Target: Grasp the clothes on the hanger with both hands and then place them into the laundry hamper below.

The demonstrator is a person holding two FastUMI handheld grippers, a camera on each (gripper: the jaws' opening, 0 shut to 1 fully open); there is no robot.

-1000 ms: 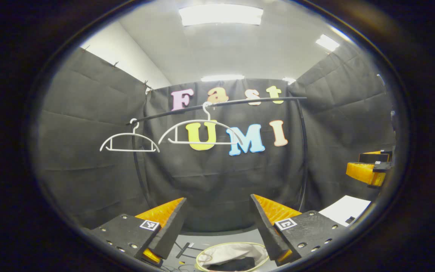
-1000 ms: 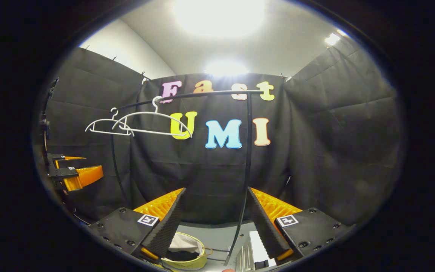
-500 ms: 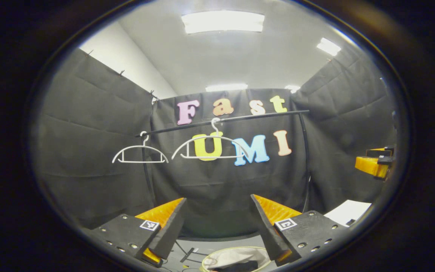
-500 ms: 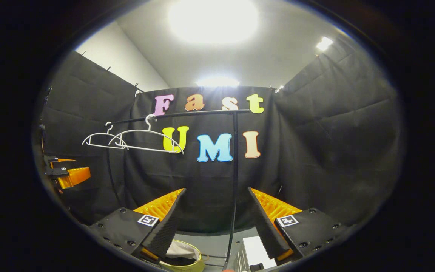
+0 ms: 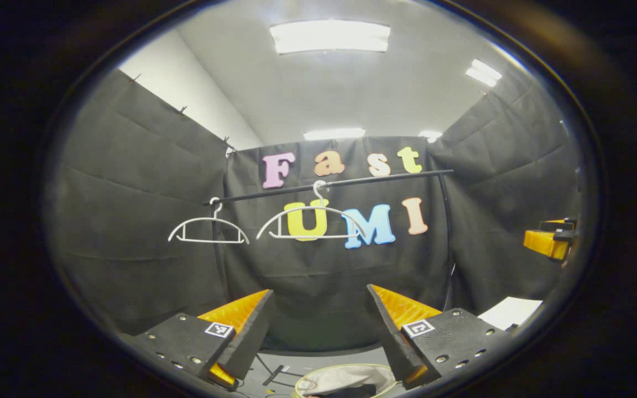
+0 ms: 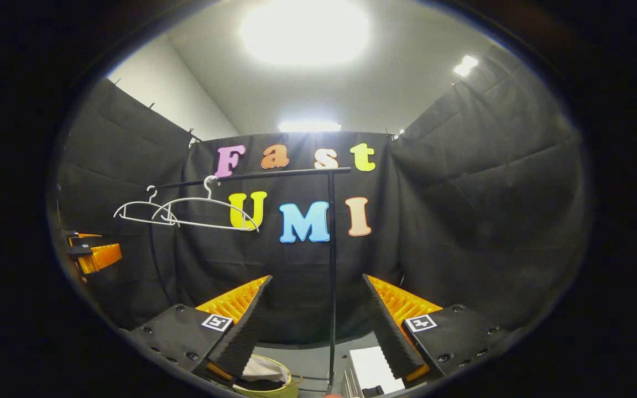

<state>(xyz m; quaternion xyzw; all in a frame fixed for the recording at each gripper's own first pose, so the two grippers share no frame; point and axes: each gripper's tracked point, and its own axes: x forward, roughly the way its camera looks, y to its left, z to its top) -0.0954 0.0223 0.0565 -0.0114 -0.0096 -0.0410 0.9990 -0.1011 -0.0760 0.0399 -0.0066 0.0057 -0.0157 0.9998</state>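
Evidently both hangers (image 5: 209, 230) hang bare on the rail (image 5: 329, 183), and cloth already lies in the hamper (image 5: 346, 379) below. With jaws apart and empty, the left gripper (image 5: 318, 326) and right gripper (image 6: 313, 323) should back away without snagging. Right gripper view adds the rail's upright post (image 6: 331, 271).

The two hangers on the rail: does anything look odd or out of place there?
Both white hangers hang bare on the black rail, with no clothes on them. Light and dark fabric lies in the hamper below. Both tongs, left and right, are open and hold nothing.
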